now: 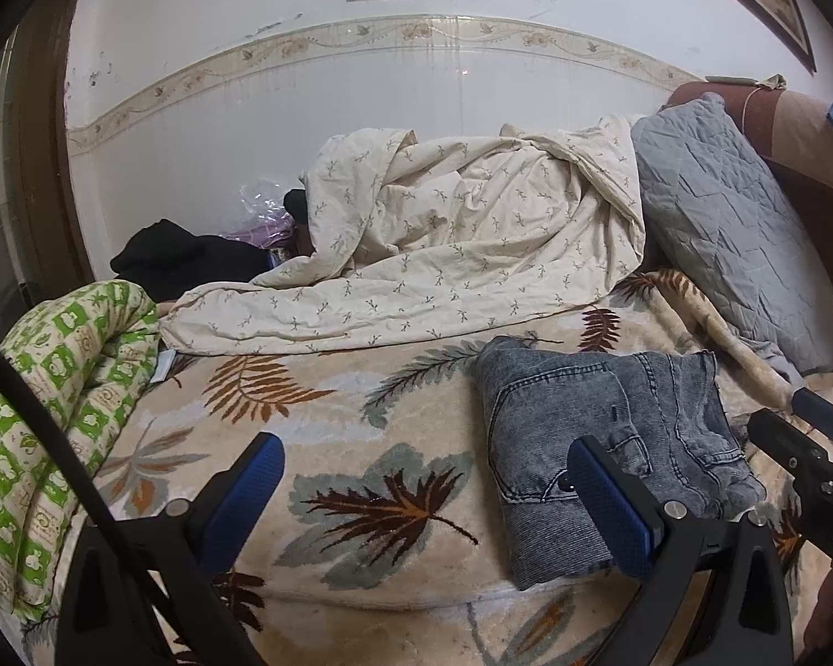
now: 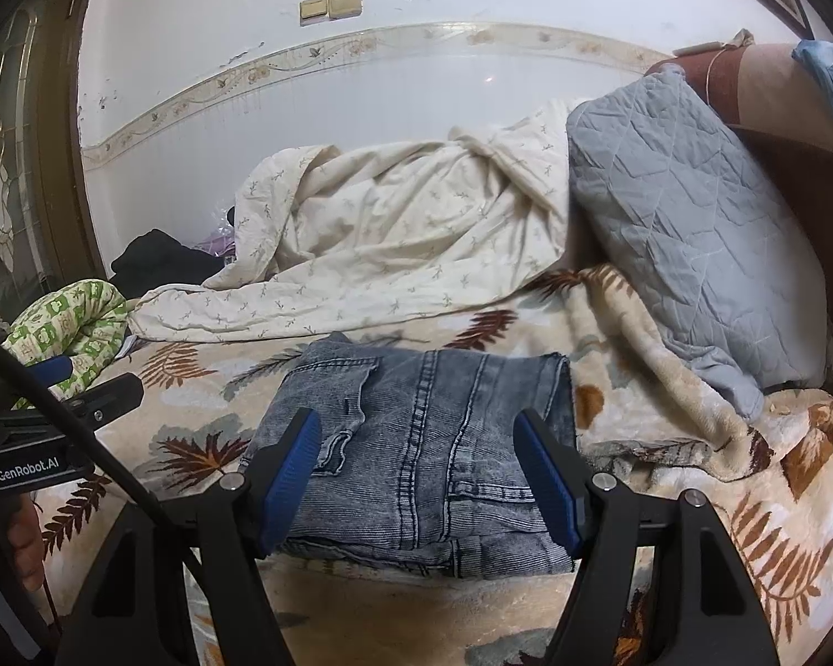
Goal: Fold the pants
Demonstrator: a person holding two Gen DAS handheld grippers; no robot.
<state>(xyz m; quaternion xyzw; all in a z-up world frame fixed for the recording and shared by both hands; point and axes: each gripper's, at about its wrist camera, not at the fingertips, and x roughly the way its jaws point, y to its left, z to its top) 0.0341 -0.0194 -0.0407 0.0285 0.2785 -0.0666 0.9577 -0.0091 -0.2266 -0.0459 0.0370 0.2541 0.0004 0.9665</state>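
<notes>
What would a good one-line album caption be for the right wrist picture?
Folded grey jeans rest on a leaf-patterned blanket, framed by the open right gripper.

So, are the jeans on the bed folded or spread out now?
Folded. The jeans lie as a compact rectangular stack on the leaf-patterned blanket, with layered edges visible at the near side and no legs spread out.

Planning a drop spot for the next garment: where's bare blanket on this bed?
Free: leaf blanket between jeans, green quilt and cream duvet; a smaller strip right of jeans, below grey pillow. Crowded: the back, by the wall.
</notes>
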